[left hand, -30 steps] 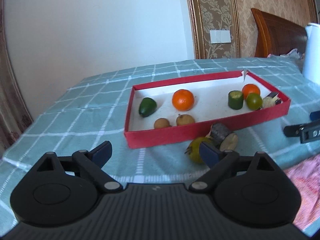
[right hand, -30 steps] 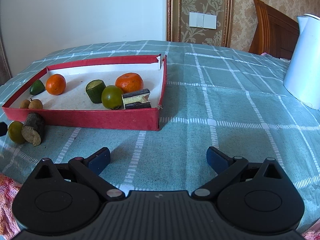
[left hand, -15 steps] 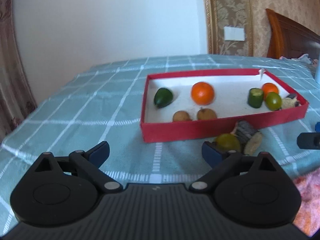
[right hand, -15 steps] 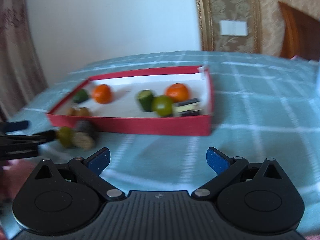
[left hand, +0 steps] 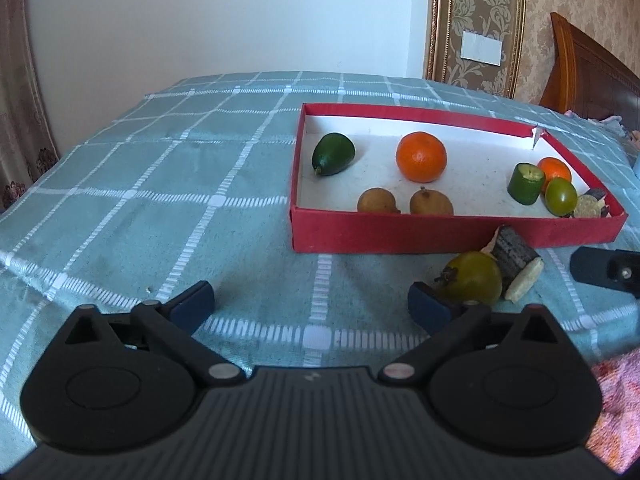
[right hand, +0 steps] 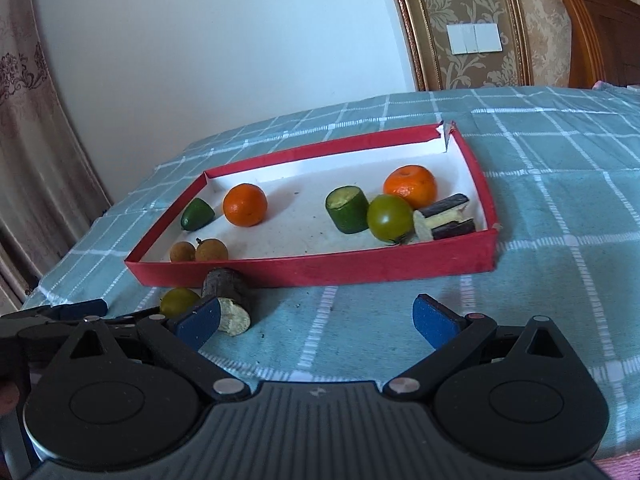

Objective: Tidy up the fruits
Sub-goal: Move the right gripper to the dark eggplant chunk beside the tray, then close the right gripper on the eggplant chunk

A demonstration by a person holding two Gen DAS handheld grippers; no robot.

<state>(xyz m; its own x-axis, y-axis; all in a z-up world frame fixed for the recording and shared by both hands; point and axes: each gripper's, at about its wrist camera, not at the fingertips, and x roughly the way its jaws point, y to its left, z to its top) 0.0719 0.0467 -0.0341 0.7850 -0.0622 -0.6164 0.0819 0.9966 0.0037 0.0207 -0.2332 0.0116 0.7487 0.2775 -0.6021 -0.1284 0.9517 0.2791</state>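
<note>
Both grippers empty, jaws wide; left gripper (left hand: 311, 300) just widened further. Green fruit (left hand: 473, 277) and cane stub (left hand: 516, 258) sit outside tray (left hand: 440, 234), touching, nearest left's right finger; right gripper (right hand: 316, 318) near too

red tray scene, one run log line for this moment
left gripper: open, empty | right gripper: open, empty | yellow-green round fruit and dark cut cane piece: outside red cardboard tray

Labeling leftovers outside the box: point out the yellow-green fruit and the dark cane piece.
yellow-green fruit (left hand: 474, 282), left wrist view, middle of its skin.
dark cane piece (left hand: 514, 249), left wrist view, dark bark side.
</note>
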